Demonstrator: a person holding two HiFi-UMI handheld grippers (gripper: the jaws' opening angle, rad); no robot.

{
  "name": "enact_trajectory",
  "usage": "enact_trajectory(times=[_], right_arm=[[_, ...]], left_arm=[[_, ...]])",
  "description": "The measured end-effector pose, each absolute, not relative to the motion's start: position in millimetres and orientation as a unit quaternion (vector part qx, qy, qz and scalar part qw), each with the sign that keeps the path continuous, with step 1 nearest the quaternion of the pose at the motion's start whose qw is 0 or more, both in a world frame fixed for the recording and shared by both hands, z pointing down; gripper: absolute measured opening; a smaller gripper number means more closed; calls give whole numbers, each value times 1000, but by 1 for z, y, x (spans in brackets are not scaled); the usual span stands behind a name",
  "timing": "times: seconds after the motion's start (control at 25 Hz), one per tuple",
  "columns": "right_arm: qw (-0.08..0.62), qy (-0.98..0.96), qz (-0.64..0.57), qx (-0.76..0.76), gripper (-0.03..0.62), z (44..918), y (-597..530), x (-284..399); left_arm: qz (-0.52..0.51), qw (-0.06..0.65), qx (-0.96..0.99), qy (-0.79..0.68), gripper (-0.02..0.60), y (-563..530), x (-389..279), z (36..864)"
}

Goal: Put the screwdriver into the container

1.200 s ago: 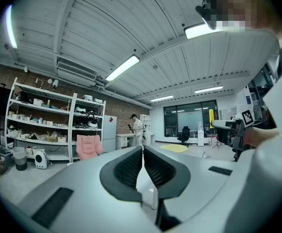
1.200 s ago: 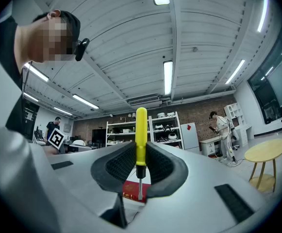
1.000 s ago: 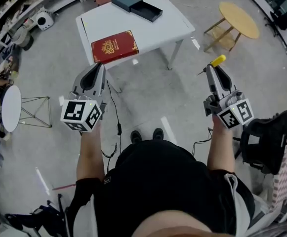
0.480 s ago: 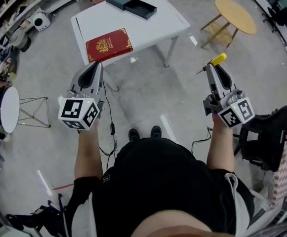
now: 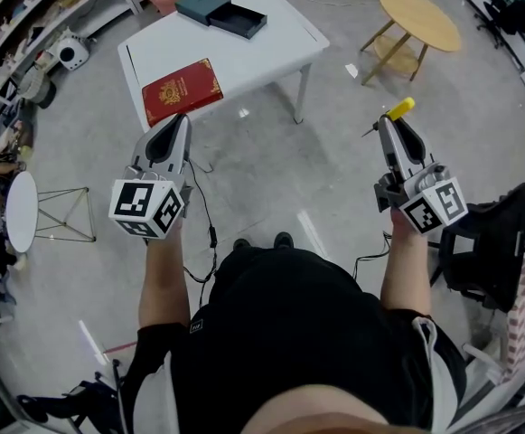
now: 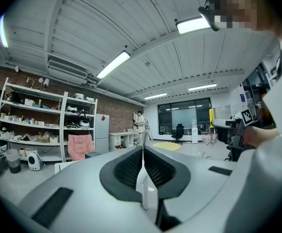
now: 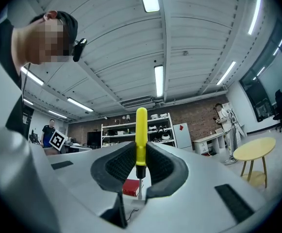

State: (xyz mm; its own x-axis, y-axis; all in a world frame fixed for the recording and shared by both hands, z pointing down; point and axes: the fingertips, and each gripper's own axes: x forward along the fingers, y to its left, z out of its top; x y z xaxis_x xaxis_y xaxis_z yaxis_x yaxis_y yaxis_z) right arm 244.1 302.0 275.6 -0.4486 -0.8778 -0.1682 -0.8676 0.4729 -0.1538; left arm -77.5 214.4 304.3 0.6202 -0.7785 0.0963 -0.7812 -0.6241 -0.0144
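While the person stands on the floor well apart from the white tabletop, the right claw is clamped on the screwdriver. Its yellow handle sticks up past the jaw tips and the dark shaft runs down between the pads, a hold that looks meant for carrying rather than placing. The left claw is pressed together on nothing and probably only rides along. The container, a dark box with an open tray beside it, sits at the tabletop's far end, beyond a red book. It is too small to tell what lies in the tray. The screwdriver's tip is hard to make out, and the container does not show in either gripper view.
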Motion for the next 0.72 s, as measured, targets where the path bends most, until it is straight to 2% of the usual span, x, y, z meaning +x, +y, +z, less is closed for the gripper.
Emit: enact_trajectory(times=[0.16, 0.72], right_arm=[[116, 851, -26, -511, 77, 279, 302, 257], [114, 867, -40, -484, 77, 287, 261, 238]], left_arm=[[50, 12, 903, -426, 25, 219, -58, 304], [50, 22, 890, -452, 25, 191, -81, 316]])
